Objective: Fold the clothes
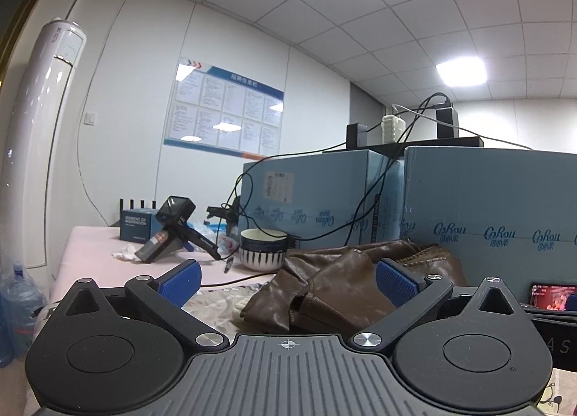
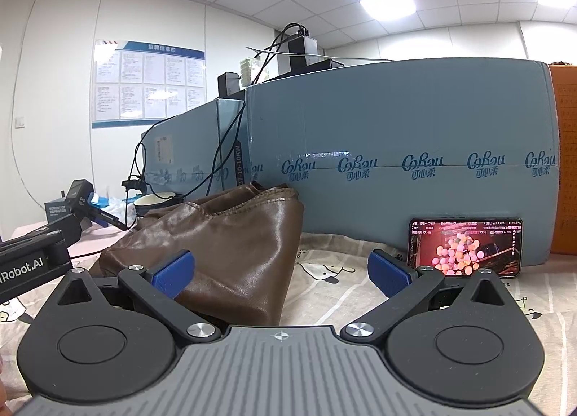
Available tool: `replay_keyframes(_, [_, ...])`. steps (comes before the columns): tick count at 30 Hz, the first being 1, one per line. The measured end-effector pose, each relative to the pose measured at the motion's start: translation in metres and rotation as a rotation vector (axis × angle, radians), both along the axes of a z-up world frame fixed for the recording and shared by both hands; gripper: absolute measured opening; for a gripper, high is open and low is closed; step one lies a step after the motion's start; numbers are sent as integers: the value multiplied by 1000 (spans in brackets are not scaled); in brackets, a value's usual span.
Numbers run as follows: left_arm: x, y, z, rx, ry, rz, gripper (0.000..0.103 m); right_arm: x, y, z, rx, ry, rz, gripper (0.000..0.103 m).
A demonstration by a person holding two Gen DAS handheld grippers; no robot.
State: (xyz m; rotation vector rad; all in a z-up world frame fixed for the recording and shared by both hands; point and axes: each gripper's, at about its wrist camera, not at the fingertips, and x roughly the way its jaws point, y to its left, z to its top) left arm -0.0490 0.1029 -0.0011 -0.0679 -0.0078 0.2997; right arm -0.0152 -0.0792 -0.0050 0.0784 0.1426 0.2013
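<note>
A brown leather-like garment [image 1: 335, 286] lies crumpled on a patterned sheet [image 2: 339, 293] in front of blue cartons. In the left wrist view my left gripper [image 1: 288, 280] is open and empty, its blue pads [image 1: 180, 280] spread wide just short of the garment. In the right wrist view the garment [image 2: 230, 246] lies ahead and left. My right gripper [image 2: 281, 271] is open and empty, with its left pad [image 2: 173, 271] near the garment's front edge. The left gripper's body [image 2: 32, 261] shows at the left edge of that view.
Blue cartons [image 2: 396, 149] stand close behind the garment. A lit phone [image 2: 465, 246] leans against them at the right. A striped bowl [image 1: 263, 248], a handheld device [image 1: 169, 232], a small dark box [image 1: 139, 225] and cables lie at the back left. Water bottles [image 1: 18, 293] stand by the table's left side.
</note>
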Motion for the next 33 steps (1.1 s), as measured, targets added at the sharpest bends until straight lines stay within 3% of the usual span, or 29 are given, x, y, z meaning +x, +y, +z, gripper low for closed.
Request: replay_keyframes(33, [0,1,0,-5,0,-2,103,0,1,0,0,2,2,103])
